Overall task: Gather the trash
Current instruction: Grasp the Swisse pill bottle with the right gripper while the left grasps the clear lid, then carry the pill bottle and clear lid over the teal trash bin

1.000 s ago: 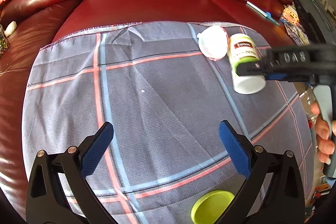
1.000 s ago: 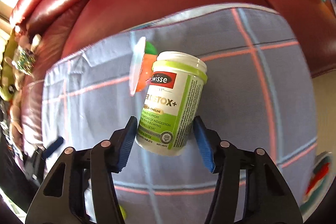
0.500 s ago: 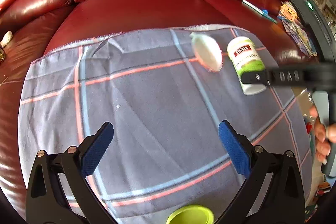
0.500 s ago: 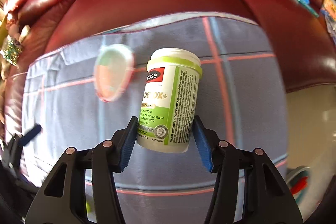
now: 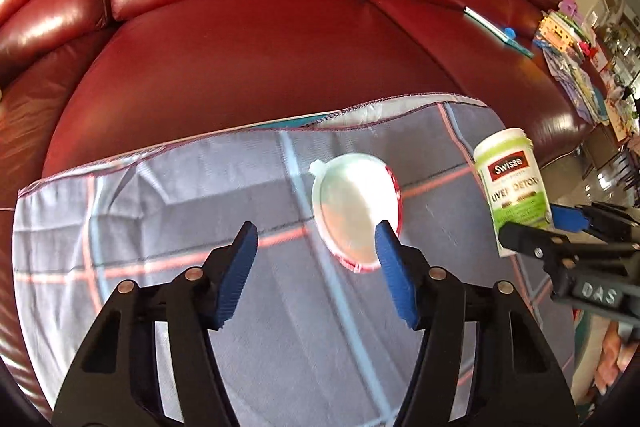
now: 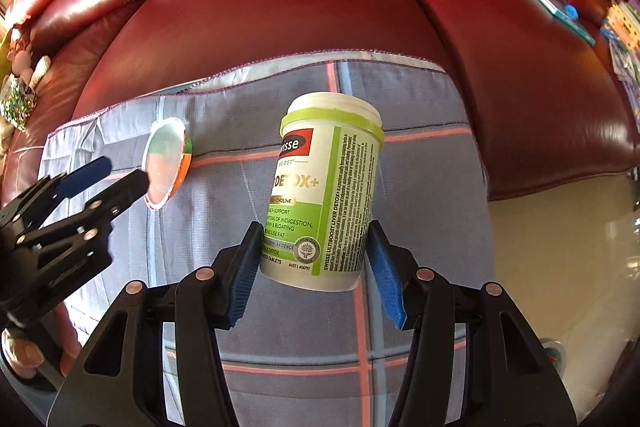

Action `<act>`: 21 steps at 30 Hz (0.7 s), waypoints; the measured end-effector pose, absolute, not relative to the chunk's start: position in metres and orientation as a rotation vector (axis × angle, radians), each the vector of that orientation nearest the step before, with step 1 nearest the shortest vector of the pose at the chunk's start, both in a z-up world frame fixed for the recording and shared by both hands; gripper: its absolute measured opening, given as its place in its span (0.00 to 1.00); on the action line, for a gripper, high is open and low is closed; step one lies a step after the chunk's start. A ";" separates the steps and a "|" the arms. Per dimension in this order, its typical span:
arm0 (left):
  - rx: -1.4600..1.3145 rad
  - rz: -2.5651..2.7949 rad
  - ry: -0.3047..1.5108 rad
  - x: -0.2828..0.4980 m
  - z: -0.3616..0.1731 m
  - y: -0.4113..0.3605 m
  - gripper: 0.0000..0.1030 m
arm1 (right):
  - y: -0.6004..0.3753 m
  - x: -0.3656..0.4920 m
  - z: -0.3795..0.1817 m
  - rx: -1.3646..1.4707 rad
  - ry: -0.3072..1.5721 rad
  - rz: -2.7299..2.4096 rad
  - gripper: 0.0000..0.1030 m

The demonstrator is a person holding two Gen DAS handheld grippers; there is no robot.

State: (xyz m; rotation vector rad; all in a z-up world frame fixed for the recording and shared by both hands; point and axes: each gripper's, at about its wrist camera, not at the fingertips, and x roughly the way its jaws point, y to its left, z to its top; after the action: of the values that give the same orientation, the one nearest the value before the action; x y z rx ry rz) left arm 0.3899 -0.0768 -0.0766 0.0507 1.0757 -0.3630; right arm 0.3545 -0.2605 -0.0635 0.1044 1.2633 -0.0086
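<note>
1. Left wrist view: left hand-held gripper (image 5: 316,247) closing, empty; the shallow clear-lidded plastic cup (image 5: 354,211) lies on the grey plaid cloth (image 5: 160,195), beyond the pads.
2. Probably light, thin-walled, crushable; pinch the rim gently.
3. Right hand-held gripper (image 6: 316,259) clamps the green-and-white plastic supplement bottle (image 6: 324,195) near its base; rigid, smooth.

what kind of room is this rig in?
Most likely a home living room: a red leather sofa with a plaid cloth spread over its seat, and cluttered papers and household things along the right edge.
</note>
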 end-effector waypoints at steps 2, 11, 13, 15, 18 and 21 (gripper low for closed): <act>0.062 -0.367 1.084 0.394 -0.081 -0.085 0.57 | -0.261 0.354 -0.065 0.110 1.265 -0.004 0.52; 0.100 -0.351 1.102 0.396 -0.099 -0.109 0.13 | -0.261 0.349 -0.070 0.091 1.258 0.022 0.52; 0.111 -0.347 1.077 0.393 -0.097 -0.111 0.09 | -0.262 0.348 -0.070 0.096 1.253 0.022 0.52; 0.111 -0.348 1.059 0.390 -0.094 -0.112 0.05 | -0.262 0.345 -0.070 0.101 1.254 0.022 0.52; 0.111 -0.329 1.038 0.382 -0.087 -0.109 0.04 | -0.260 0.339 -0.069 0.104 1.252 0.024 0.52; 0.112 -0.322 1.031 0.371 -0.080 -0.106 0.04 | -0.261 0.329 -0.064 0.116 1.245 0.029 0.52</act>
State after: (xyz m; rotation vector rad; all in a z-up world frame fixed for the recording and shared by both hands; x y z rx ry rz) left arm 0.3708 -0.1056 -0.0800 0.1123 1.0310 -0.3224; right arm 0.3292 -0.2608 -0.0644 0.1160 1.2448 0.0286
